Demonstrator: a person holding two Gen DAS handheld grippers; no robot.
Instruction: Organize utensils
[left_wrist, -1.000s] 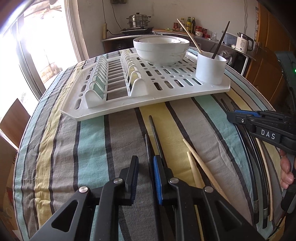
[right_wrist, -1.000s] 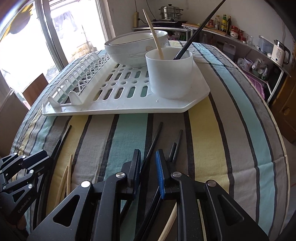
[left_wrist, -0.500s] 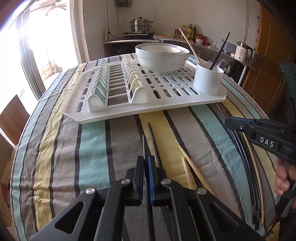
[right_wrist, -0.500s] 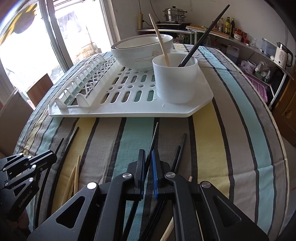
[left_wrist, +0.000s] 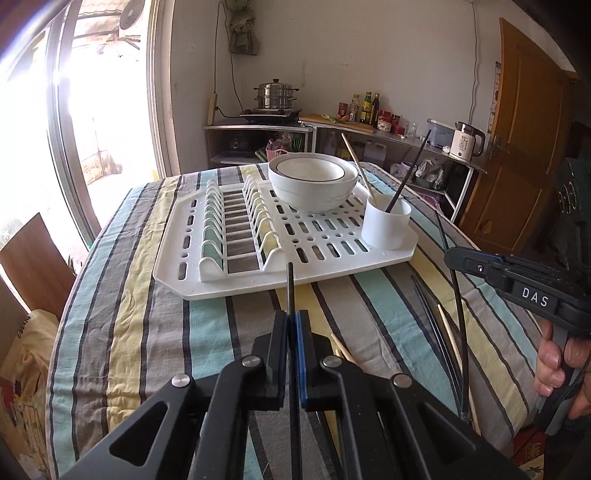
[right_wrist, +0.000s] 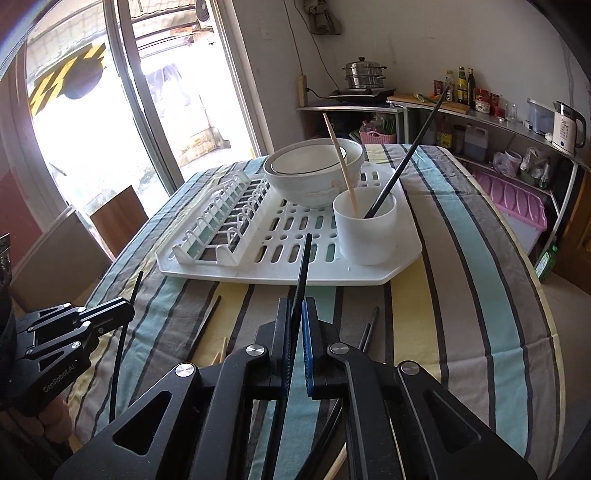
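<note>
**Entry: utensil sorting, part-way.**

Done, by our judgement:
- White cup (right_wrist: 367, 230), standing at the near right corner of the white dish rack (right_wrist: 258, 271), held one pale wooden chopstick (right_wrist: 341, 162) and one black chopstick (right_wrist: 408, 153), both leaning toward 1 o'clock.
- Two nested white bowls (right_wrist: 314, 177) sat on the rack at 11 o'clock from the cup, just beside it.

In hand:
- Left claw (left_wrist: 291, 326): jaws nearly together, clamped on a thin black chopstick (left_wrist: 290, 286) whose tip pointed to 12 o'clock over the near edge of the rack. We judged it clear of the cloth.
- Right claw (right_wrist: 295, 314): jaws had just been closing and stood pinched on another black chopstick (right_wrist: 304, 262), its tip reaching to 12 o'clock over the rack, at about 9 o'clock from the cup.
- In the left wrist view the right claw showed at 3 o'clock with its chopstick hanging down; in the right wrist view the left claw showed at 8 o'clock, likewise loaded.

Left to do, by our judgement:
- Both carried chopsticks had yet to go into the cup.
- Loose on the striped cloth of the counter (left_wrist: 122, 302): several black chopsticks (left_wrist: 432, 317) and wooden ones (left_wrist: 448, 332), lying near the front edge between the two claws. The exact count we could not tell, the claws hiding part of them.
</note>
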